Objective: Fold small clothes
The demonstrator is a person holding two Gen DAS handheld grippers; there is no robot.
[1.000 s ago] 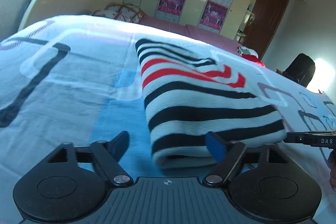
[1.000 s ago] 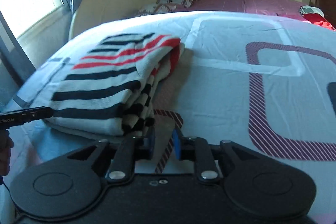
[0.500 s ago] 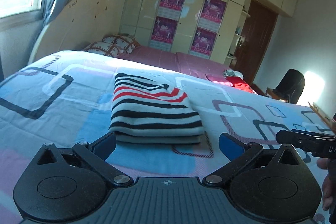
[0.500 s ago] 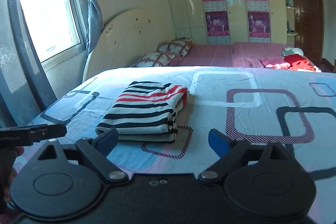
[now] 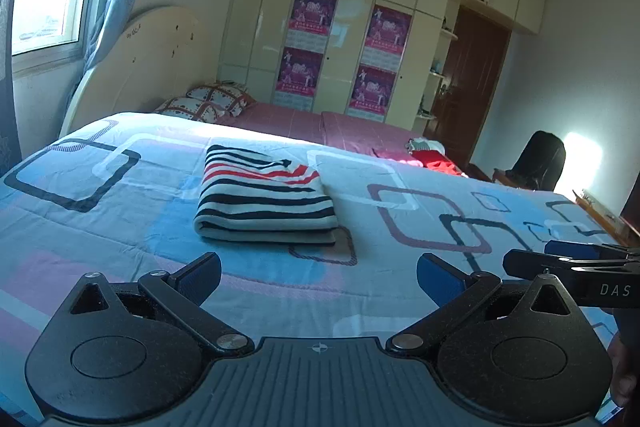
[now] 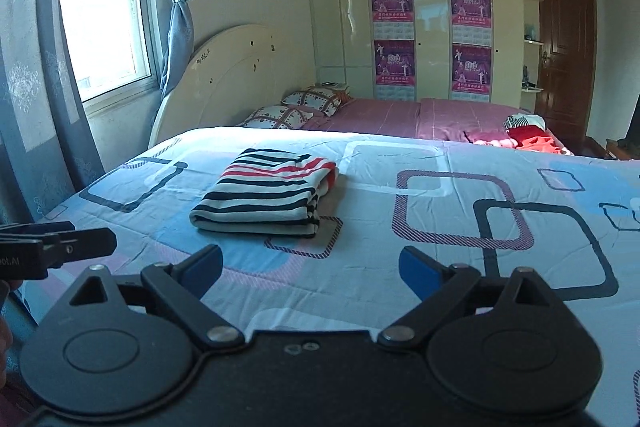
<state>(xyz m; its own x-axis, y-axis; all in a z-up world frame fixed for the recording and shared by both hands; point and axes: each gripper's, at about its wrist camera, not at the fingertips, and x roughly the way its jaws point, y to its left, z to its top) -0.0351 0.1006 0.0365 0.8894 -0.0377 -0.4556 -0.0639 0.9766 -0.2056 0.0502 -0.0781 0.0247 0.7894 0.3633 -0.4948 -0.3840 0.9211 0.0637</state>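
Your left gripper (image 5: 319, 275) is spread wide, empty; your right gripper (image 6: 311, 267) too. The striped garment (image 5: 264, 201) lies folded on the bedspread (image 5: 120, 227), well ahead of both, touching neither. Its underside layers are hidden. The red clothes (image 6: 532, 141) at the far bed edge are too small to identify.
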